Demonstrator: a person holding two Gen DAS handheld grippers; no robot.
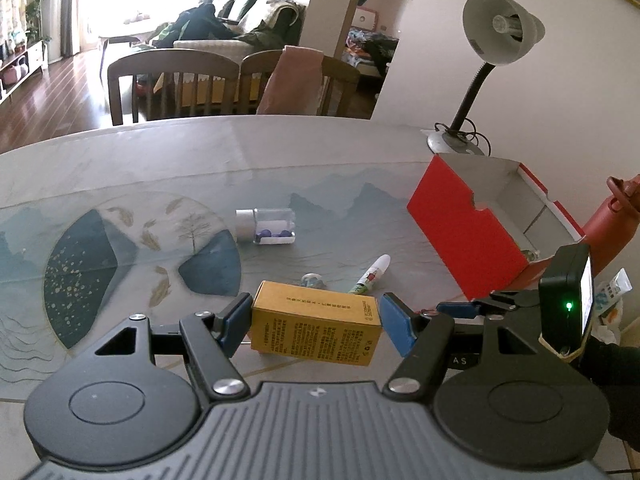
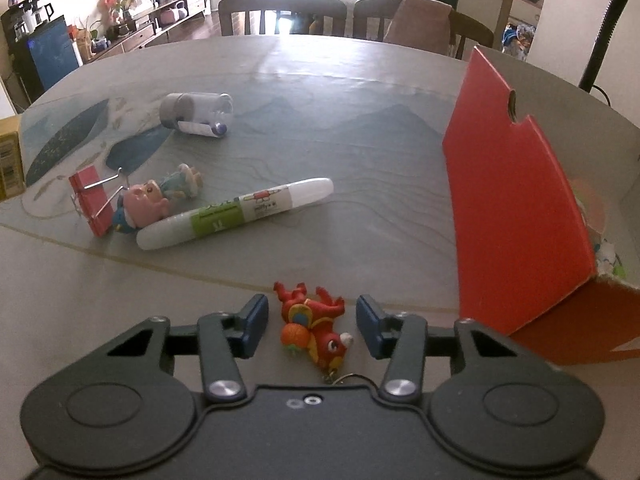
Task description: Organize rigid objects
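**Inspector:** Left gripper point(image 1: 316, 320)?

**Assistant:** Its jaws are clamped on a yellow carton point(image 1: 316, 326), pads against its two short ends. The carton's long axis runs left to right, straight across the jaws, printed face toward the camera, above the near part of the table point(image 1: 120, 152).

**Inspector:** Right gripper point(image 2: 312, 322)?

**Assistant:** Jaws apart, straddling a red toy figure point(image 2: 316, 328) lying on the table; a gap shows on each side, so no grip. The figure's long axis runs far-left to near-right, head at the near end.

**Inspector:** The rest?

**Assistant:** A white glue pen point(image 2: 236, 214) lies beyond, far end to the right. Left of it, a pink pig figure point(image 2: 146, 202) touching a red binder clip point(image 2: 90, 206). Farther off, a clear jar point(image 2: 196, 114) on its side, silver cap pointing left. The open red box point(image 2: 516, 216) stands at right.
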